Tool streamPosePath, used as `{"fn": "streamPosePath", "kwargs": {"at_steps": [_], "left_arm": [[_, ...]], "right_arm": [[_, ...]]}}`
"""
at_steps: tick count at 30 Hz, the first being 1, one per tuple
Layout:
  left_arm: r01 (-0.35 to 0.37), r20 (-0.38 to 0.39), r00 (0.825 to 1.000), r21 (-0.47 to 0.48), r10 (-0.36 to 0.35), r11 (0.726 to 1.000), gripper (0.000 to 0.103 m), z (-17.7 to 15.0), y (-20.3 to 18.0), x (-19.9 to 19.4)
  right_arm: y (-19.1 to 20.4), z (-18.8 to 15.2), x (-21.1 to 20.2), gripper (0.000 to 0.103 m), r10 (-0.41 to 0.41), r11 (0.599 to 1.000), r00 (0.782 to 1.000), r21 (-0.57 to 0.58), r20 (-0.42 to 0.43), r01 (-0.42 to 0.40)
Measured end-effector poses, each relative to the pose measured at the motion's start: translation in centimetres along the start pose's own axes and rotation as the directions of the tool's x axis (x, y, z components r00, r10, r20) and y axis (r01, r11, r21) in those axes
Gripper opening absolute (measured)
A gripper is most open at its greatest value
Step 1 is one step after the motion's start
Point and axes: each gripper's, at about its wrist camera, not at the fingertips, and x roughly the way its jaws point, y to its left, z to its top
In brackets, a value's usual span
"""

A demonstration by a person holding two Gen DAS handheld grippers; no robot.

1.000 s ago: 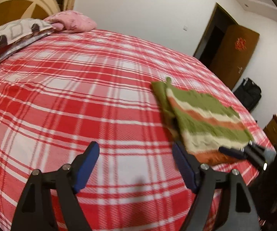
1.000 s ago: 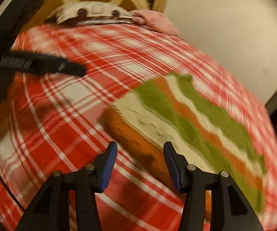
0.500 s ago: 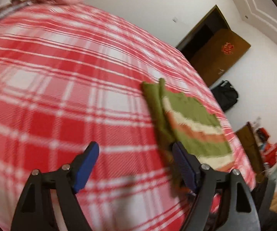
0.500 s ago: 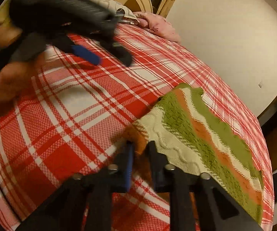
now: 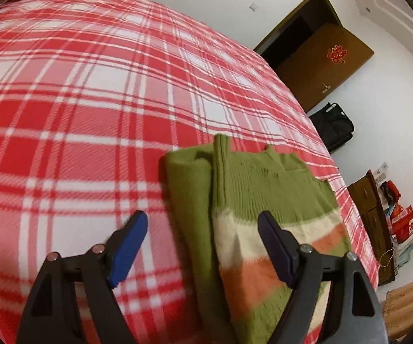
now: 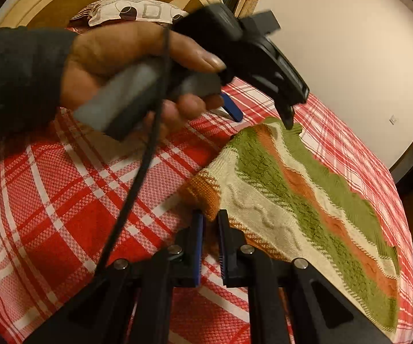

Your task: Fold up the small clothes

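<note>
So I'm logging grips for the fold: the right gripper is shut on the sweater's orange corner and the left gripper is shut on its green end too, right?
Not quite. The right gripper is shut on the sweater's orange corner, but the left gripper is open, its fingers apart above the green end without pinching it, as the left wrist view shows.

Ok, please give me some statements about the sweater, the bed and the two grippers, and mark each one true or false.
1. The right gripper has its jaws shut on an orange corner of the striped sweater. True.
2. The left gripper has its jaws shut. False: they stand wide open, over the sweater's green end.
3. The sweater lies on a red plaid bedspread. True.
4. The sweater is plain blue. False: it has green, cream and orange stripes.
5. A bare hand holds the left gripper. True.
</note>
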Motion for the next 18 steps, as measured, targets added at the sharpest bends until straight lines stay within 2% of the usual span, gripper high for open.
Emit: {"fn": "streamPosePath", "kwargs": {"at_steps": [2, 4, 5, 8, 13, 18], "left_arm": [[0.003, -0.012, 1.0, 0.023, -0.003, 1.0, 0.079, 0.2, -0.1, 0.5], [0.02, -0.019, 1.0, 0.032, -0.019, 0.999, 0.052, 0.6, -0.2, 1.1], [0.035, -0.039, 0.999, 0.03, -0.034, 0.999, 0.024, 0.6, -0.2, 1.5], [0.065, -0.028, 0.998, 0.011, -0.064, 0.998, 0.015, 0.8, 0.3, 1.3], [0.083, -0.002, 0.997, -0.029, -0.083, 0.996, 0.013, 1.1, 0.1, 0.6], [0.136, 0.04, 0.99, -0.057, -0.134, 0.989, 0.013, 1.8, -1.1, -0.7]], "right_arm": [[-0.1, 0.0, -0.1, 0.008, 0.003, 1.0, 1.0, -0.002, 0.003, -0.003], [-0.4, 0.0, -0.3, 0.008, 0.001, 1.0, 1.0, -0.004, 0.007, -0.001], [-0.5, 0.0, -0.4, 0.008, -0.004, 1.0, 1.0, -0.007, 0.011, 0.004], [-1.5, -0.2, -1.1, 0.007, -0.014, 1.0, 1.0, 0.007, 0.017, 0.014], [-4.0, -0.9, -1.5, 0.006, -0.02, 0.999, 1.0, 0.047, 0.021, 0.019], [-6.2, -1.5, -3.6, 0.005, -0.017, 0.993, 0.998, 0.12, 0.059, 0.01]]}}
